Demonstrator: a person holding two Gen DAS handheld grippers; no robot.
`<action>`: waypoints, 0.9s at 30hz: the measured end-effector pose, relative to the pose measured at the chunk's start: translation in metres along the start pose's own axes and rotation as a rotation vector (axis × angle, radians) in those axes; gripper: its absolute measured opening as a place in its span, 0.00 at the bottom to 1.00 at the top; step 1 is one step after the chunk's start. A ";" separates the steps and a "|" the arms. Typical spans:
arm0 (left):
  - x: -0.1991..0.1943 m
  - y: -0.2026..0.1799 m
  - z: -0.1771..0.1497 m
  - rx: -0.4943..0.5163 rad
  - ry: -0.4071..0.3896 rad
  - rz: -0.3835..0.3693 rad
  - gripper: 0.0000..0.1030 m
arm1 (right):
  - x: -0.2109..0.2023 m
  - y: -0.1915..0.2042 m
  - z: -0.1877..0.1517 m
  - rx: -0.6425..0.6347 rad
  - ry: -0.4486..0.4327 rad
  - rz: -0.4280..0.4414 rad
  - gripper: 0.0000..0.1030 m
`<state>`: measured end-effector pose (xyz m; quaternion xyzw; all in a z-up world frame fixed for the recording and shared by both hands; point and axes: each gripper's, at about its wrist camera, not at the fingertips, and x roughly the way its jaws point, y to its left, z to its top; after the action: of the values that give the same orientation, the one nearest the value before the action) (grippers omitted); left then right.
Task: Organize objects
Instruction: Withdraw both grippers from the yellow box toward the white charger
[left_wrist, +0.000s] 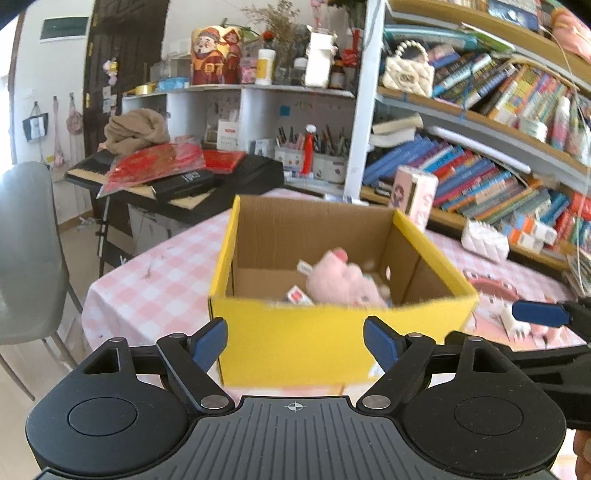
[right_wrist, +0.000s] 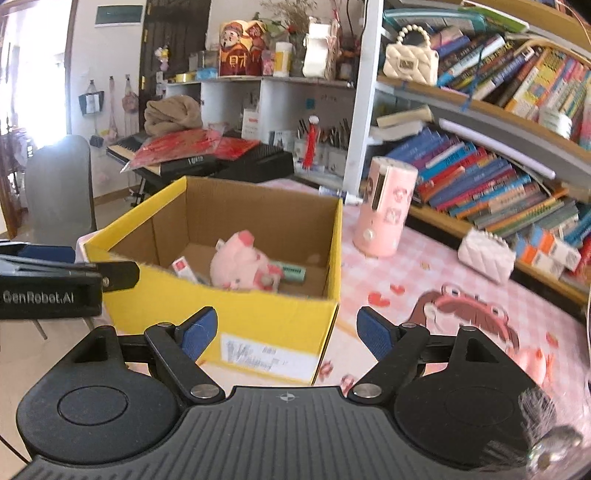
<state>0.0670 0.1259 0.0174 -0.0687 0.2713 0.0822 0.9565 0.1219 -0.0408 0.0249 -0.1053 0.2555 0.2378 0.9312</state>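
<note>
Left gripper: jaws wide apart, nothing between them. It points at the near wall of the box.
Right gripper: jaws wide apart, holding nothing. It points at the box's near right corner.
Box: yellow outside, brown inside, top open. It sits on the table just in front of both grippers.
Pig: a soft pink toy lying inside the box, on the bottom, past the near wall.
Small packet: red and white, in the box, left of the pig.
Green thing: in the box, right of the pig, partly behind it. Too small to tell what it is.
Pink cup: stands up on the table, beyond the right gripper, to the right of the box and apart from it.
White bag: lies on the table far to the right, near the bookshelf.
Table: covered with a pink and white checked cloth.
</note>
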 end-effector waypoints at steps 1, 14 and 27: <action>-0.003 0.000 -0.003 0.005 0.004 0.006 0.81 | -0.003 0.003 -0.002 0.004 0.007 -0.003 0.80; -0.034 0.008 -0.028 0.040 0.049 0.000 0.89 | -0.037 0.026 -0.034 0.053 0.076 -0.060 0.83; -0.052 -0.002 -0.045 0.106 0.084 -0.034 0.91 | -0.069 0.027 -0.061 0.126 0.098 -0.133 0.88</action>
<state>0.0010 0.1099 0.0069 -0.0257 0.3142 0.0484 0.9478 0.0306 -0.0635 0.0072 -0.0747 0.3079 0.1533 0.9360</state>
